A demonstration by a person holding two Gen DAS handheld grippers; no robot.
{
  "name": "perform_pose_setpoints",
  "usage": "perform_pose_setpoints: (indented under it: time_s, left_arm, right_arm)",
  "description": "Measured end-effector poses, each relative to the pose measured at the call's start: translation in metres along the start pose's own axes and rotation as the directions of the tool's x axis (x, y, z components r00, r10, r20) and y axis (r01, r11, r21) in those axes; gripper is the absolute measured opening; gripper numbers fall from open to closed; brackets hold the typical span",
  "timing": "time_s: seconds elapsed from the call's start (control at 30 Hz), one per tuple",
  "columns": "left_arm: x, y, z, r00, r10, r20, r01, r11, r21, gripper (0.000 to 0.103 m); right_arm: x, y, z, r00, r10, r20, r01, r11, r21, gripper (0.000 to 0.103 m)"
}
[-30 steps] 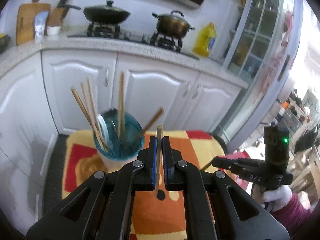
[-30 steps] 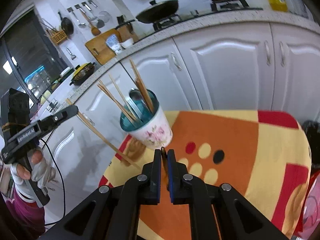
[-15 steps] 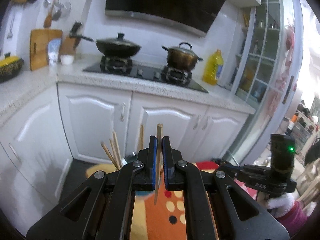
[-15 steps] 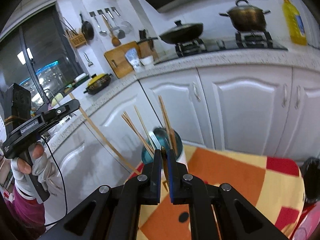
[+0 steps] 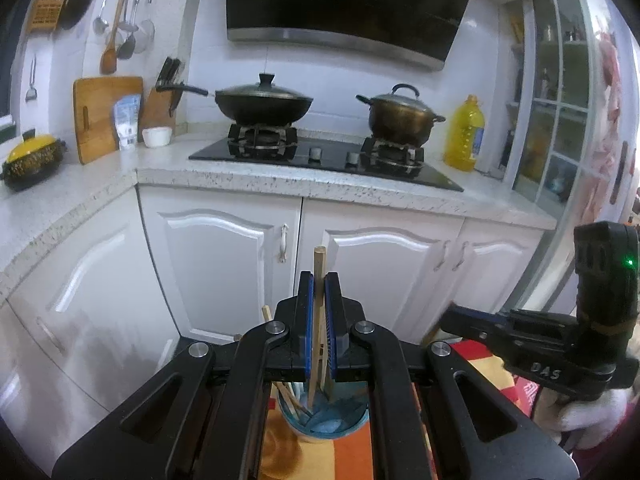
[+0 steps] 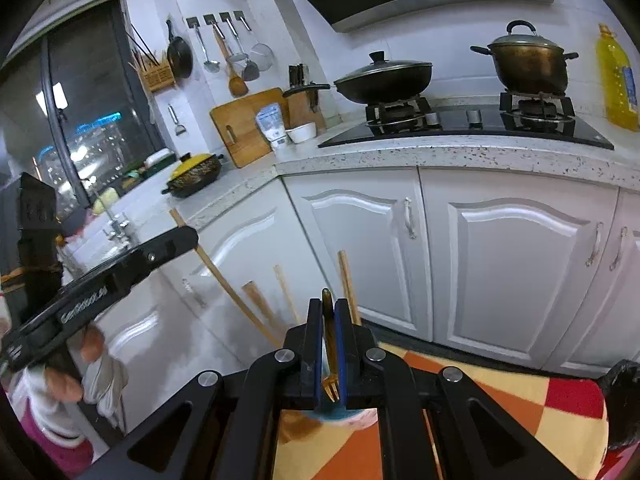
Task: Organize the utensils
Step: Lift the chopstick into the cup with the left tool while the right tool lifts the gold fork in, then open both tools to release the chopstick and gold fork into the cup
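White cabinets behind; left gripper [image 5: 319, 320] clamps chopstick [image 5: 318, 312] over cup [image 5: 320, 426], right gripper [image 6: 328, 344] grips fork [image 6: 329, 356]

In the left wrist view, the letters "DAS" stand in pale print on the black body of the right gripper [image 5: 448, 320]. In the right wrist view, the left gripper [image 6: 188, 236] carries a pale lettered strip, too blurred to read.
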State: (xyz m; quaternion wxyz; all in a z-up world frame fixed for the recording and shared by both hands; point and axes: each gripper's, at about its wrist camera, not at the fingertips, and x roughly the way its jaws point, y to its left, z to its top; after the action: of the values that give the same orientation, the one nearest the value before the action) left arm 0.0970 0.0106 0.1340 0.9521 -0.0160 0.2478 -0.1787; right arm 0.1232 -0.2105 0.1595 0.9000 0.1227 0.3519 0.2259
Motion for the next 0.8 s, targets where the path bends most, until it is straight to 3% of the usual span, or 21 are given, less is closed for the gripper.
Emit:
perform_pose_setpoints:
  time_s: [0.37,0.8]
  left_arm:
    - [0.051,0.013,-0.03,0.996,0.009,-0.086,-0.014,0.998,-0.067,0.004]
    - [0.075,0.01,-0.067,0.983,0.004,-0.184,-0.022,0.995,-0.093,0.004]
  right_arm:
    - [0.072,-0.017,-0.025,0.992,-0.07,-0.107,0.07,0.998,0.0,0.005]
    - [0.076,-0.018,-0.027,0.991,-0.057,-0.119,0.055,0.998,-0.018,0.005]
